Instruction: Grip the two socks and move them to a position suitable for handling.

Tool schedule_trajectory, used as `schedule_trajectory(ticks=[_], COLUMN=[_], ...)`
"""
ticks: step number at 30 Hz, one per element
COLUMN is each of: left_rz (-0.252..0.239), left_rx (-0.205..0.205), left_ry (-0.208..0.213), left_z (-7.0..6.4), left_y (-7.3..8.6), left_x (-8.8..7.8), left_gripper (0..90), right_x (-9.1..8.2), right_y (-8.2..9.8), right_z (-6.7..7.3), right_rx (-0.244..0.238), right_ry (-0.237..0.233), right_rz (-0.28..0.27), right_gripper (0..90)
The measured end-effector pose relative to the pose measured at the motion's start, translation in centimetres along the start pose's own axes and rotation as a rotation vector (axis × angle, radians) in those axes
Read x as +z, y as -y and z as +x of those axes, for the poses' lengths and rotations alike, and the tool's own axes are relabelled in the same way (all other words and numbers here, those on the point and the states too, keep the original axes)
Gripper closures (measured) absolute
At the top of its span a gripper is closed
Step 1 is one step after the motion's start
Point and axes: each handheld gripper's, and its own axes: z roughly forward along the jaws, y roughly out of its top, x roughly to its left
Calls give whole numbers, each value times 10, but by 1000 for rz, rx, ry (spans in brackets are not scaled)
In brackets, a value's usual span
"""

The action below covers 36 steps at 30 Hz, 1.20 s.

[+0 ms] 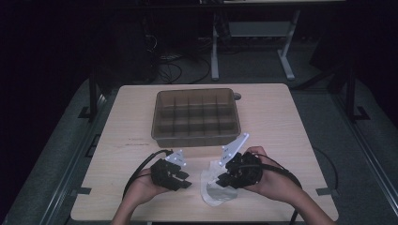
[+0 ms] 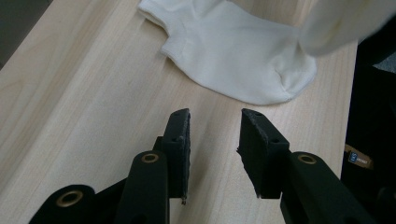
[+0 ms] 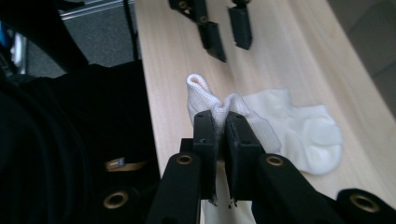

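Work in hand: picking up white socks near the front edge of the worktop (image 1: 281, 117).
Right gripper (image 3: 221, 122): jaws clamped on the cuff of one sock (image 3: 212, 100), which is bunched between the pads.
Left gripper (image 2: 215, 122): jaws partly apart, holding nothing, poised just short of the second sock (image 2: 233, 51).
Second sock: lies flat on the worktop.
Divided bin (image 1: 195, 117): empty, behind the socks.
Left to do: probably pairing or folding the socks and binning them.

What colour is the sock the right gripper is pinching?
The sock is plain cream-white, seen best in the right gripper view.
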Motion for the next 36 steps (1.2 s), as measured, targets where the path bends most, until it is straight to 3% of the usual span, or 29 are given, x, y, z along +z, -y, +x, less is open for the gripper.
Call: schedule_trajectory(ticks=[7,14,26,33,36], left_rz=[3,0,-8,-7,-4], left_rx=[2,-10,-17,-18,-17], left_ry=[3,6,-3,-2,0], left_z=[0,2,6,5,6], left_y=[0,2,5,5,5], left_x=[1,1,-2,-1,-1], left_gripper=[635,634,634,633,633], right_x=[9,36,61,76,82], right_y=[-4,-9,-16,-17,-15], right_z=[3,-21,-51,-62,-67], right_rx=[-11,24,41,44,61], right_ry=[-29,-27,80,116,107], right_rz=[15,54,108,144,163], right_gripper=[834,828,822,802,750])
